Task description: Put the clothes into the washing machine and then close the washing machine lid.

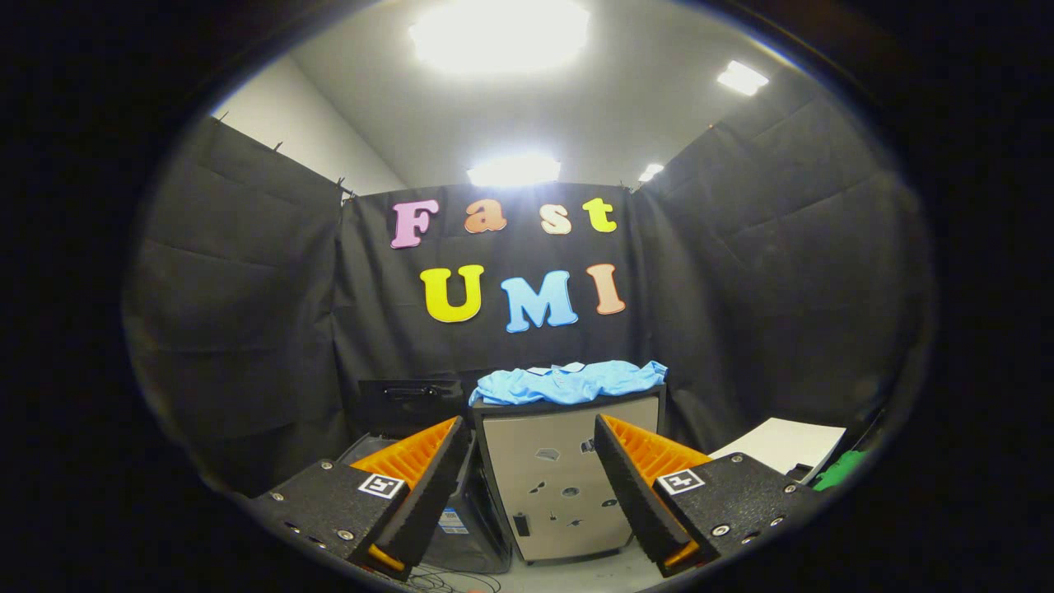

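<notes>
Because the gripper is spread wide and holds nothing, far from the blue clothes piled on the small cabinet, it may pinch only a corner and drop them.
</notes>
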The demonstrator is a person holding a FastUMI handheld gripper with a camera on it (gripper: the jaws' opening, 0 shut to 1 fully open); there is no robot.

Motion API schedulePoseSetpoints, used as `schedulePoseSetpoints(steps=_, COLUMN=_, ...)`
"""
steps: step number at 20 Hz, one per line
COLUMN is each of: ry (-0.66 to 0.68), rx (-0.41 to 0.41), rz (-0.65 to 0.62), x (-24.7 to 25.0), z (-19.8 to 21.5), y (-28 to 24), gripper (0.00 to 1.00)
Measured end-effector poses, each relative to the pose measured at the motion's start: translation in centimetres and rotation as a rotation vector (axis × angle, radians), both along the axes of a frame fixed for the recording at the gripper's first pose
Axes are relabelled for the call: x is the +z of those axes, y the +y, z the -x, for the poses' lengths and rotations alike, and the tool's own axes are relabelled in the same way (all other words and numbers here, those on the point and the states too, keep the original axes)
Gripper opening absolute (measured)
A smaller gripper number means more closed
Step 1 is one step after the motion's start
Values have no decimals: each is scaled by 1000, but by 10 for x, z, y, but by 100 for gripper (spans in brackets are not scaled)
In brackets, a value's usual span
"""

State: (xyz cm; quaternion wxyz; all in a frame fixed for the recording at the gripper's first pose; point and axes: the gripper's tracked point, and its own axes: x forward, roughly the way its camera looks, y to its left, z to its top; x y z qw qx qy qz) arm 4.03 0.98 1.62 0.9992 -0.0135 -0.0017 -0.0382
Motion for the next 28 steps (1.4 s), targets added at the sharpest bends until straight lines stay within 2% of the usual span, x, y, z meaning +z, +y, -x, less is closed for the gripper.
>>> schedulePoseSetpoints(steps=5, ry=16, rx=-64, rz=-1, x=12, z=-42, y=-17, gripper=95)
schedulePoseSetpoints(steps=10, ry=43, rx=-84, rz=15, x=18, z=-111, y=-32, gripper=96)
schedulePoseSetpoints(steps=23, ry=222, rx=-65, rz=47, x=-14, z=-320, y=-79, gripper=96)
schedulePoseSetpoints(steps=28, ry=323, rx=-26, rz=51, x=-34, z=-374, y=-84, gripper=96)
